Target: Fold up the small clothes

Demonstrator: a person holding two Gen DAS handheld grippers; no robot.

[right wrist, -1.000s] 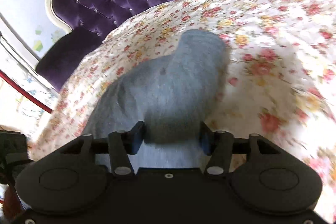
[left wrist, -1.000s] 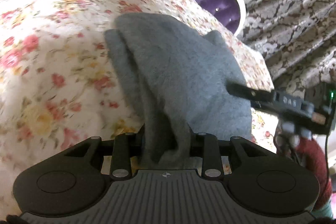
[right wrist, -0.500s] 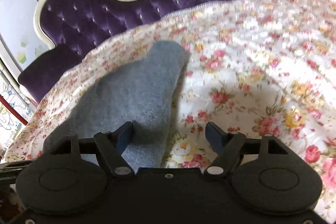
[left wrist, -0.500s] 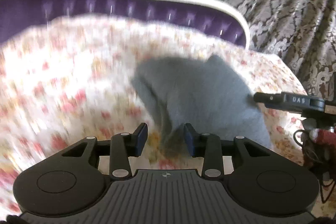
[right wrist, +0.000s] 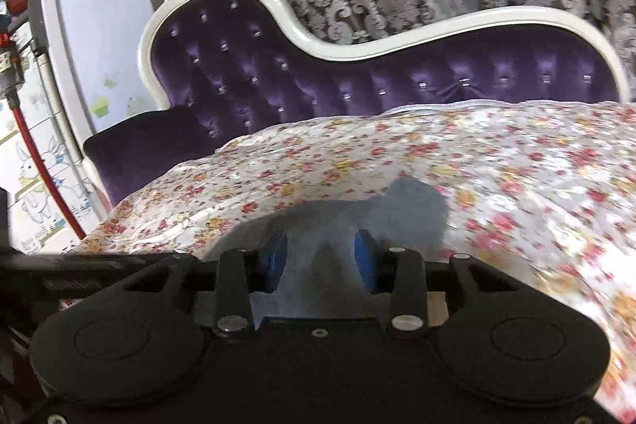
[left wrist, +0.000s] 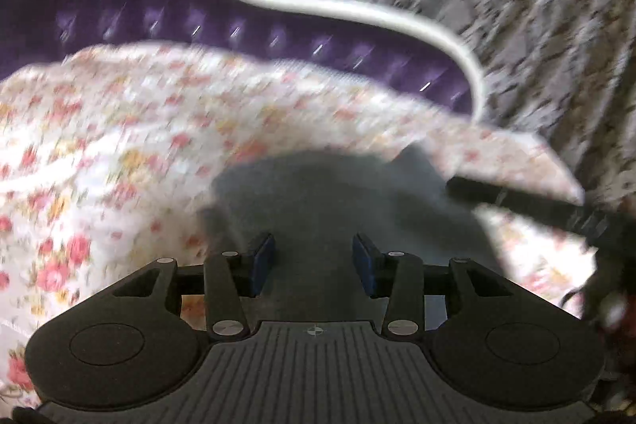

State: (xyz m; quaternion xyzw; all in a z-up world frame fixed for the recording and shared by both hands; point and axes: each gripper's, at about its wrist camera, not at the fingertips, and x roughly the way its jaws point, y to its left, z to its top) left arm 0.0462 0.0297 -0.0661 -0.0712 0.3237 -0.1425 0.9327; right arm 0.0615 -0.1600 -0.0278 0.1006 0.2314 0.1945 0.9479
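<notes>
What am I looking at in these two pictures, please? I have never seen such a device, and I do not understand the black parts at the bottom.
These are two handheld grippers; a person holds one in each hand. Each carries a camera looking forward along its two fingers, so the black parts below are the tool itself. One picture comes from the left gripper, the other from the right gripper. Both have blue pads and stand open, holding nothing. A grey cloth lies on a floral cover spread over a purple tufted sofa. The left view is blurred; the dark bar at its right edge is probably the other gripper.

Left view motion-blurred; right sharper, daylit.
</notes>
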